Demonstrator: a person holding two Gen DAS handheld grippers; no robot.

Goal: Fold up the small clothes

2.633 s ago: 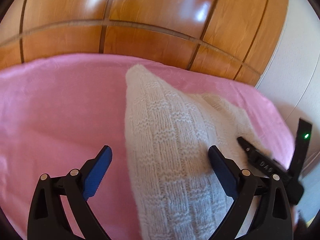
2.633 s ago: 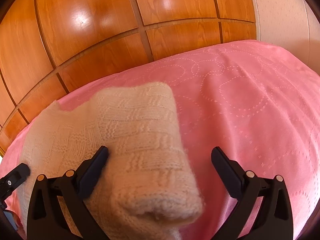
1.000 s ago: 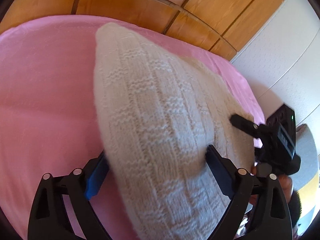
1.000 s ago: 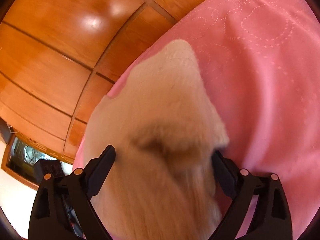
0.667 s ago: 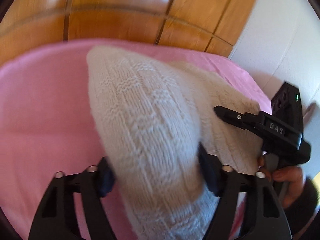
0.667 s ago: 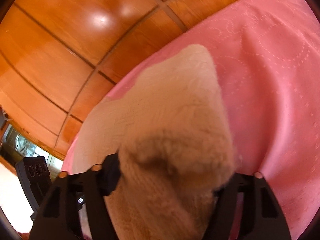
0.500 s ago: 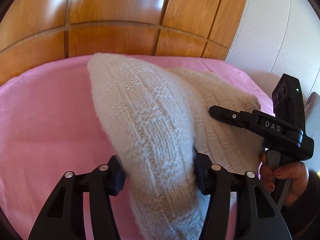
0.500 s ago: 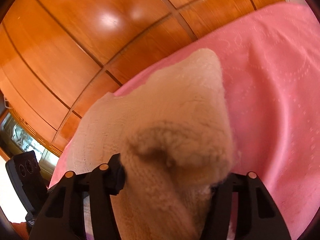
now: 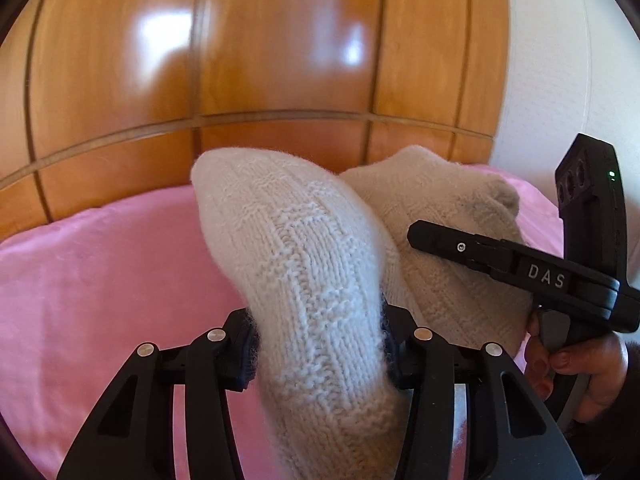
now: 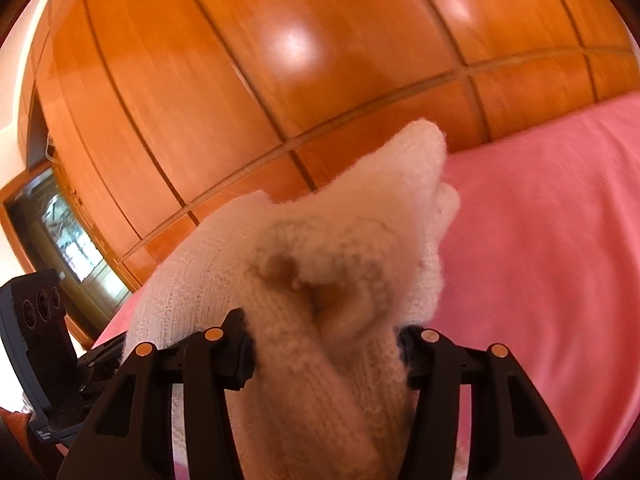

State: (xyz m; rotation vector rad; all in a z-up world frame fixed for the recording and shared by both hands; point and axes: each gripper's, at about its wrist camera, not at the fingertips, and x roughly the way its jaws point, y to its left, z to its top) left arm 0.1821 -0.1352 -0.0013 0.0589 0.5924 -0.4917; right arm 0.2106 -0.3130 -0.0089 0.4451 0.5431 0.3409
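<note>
A cream knitted garment (image 9: 304, 248) is lifted off the pink bedspread (image 9: 100, 280). In the left wrist view my left gripper (image 9: 316, 344) has a thick bunch of the knit between its pads, and the jaws are closing on it. My right gripper (image 10: 324, 352) holds the other bunched end of the garment (image 10: 360, 220) the same way, its jaws also closing, pads pressed into the wool. The right gripper's black finger (image 9: 480, 256) lies against the knit on the right of the left wrist view, with a hand (image 9: 580, 368) on its handle.
A glossy wooden panelled wall (image 9: 240, 60) rises straight behind the bed. A white wall (image 9: 560, 60) stands to its right. In the right wrist view the bedspread (image 10: 540, 240) spreads to the right, and a dark framed pane (image 10: 68, 236) sits at far left.
Both grippers went from wide open around the knit to closed on it. Both have since lifted and rolled, raising the garment off the bedspread, and the views tilted up toward the wooden wall.
</note>
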